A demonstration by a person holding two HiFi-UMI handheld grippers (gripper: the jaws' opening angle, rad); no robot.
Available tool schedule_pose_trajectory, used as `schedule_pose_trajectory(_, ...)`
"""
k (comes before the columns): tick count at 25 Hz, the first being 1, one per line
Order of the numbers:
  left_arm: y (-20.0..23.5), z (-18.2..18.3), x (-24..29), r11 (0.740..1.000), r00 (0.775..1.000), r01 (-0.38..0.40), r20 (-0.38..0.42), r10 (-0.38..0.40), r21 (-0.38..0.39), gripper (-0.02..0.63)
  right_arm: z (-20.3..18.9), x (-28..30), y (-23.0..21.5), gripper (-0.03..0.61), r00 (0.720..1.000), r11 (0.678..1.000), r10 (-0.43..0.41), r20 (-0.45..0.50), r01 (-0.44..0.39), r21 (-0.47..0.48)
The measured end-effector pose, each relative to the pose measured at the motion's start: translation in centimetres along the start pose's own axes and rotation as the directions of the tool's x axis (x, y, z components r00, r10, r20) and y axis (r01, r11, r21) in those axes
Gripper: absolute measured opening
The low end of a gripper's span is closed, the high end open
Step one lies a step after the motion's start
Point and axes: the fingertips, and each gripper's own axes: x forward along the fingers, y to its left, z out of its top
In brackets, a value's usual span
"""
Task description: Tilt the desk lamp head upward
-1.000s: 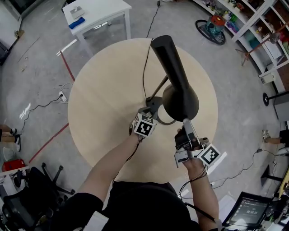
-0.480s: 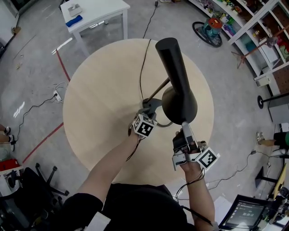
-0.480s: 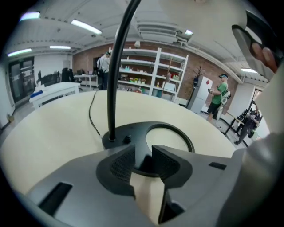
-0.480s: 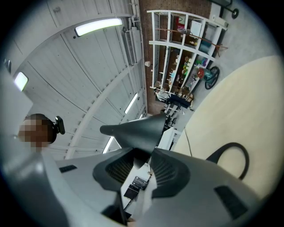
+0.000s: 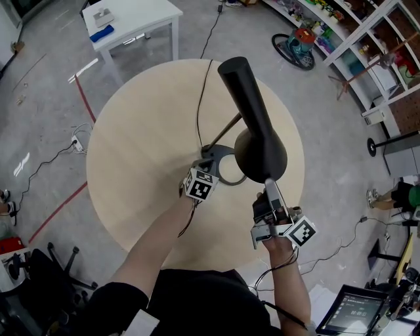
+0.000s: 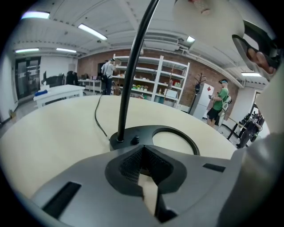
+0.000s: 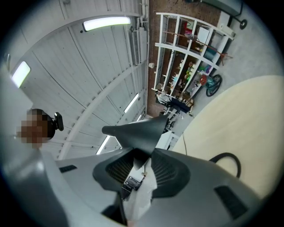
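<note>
A black desk lamp stands on the round wooden table (image 5: pixel 141 147). Its cone-shaped head (image 5: pixel 252 111) points away from me, over the ring-shaped base (image 5: pixel 226 165). My right gripper (image 5: pixel 268 195) is shut on the wide rim of the head; in the right gripper view the pads pinch that rim (image 7: pixel 141 141). My left gripper (image 5: pixel 207 172) sits low at the near side of the base. Its jaws are shut with nothing between them, just short of the base (image 6: pixel 151 135) and the curved stem (image 6: pixel 133 66).
The lamp's black cable (image 5: pixel 200 98) runs across the table to the far edge. A white side table (image 5: pixel 131 20) stands beyond, shelving (image 5: pixel 354 33) at the right, and cables and a red line lie on the floor at the left. People stand by the shelves in the left gripper view.
My left gripper has drawn back a little from the lamp base, towards me and to the left. The right gripper stays on the lamp head's rim.
</note>
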Motion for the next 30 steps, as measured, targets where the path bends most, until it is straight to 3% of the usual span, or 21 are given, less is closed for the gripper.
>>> schedule_pose_trajectory(5, 0.2, 0.0, 0.0, 0.998, 1.000, -0.003, -0.002, 0.003, 0.061, 0.005, 1.2, -0.6, 1.1, 0.124, 1.000, 0.996, -0.018, 0.009, 0.018, -0.084)
schedule_pose_trajectory(14, 0.0, -0.1, 0.5, 0.996, 1.000, -0.003, -0.027, 0.006, 0.092, 0.005, 3.8, -2.3, 2.8, 0.112, 0.998, 0.988, -0.029, 0.061, 0.038, -0.153)
schedule_pose_trajectory(30, 0.1, -0.3, 0.9, 0.993, 0.999, -0.011, -0.046, 0.017, 0.116, 0.006, 8.3, -3.7, 8.5, 0.107, 0.987, 0.965, 0.032, 0.156, 0.010, -0.262)
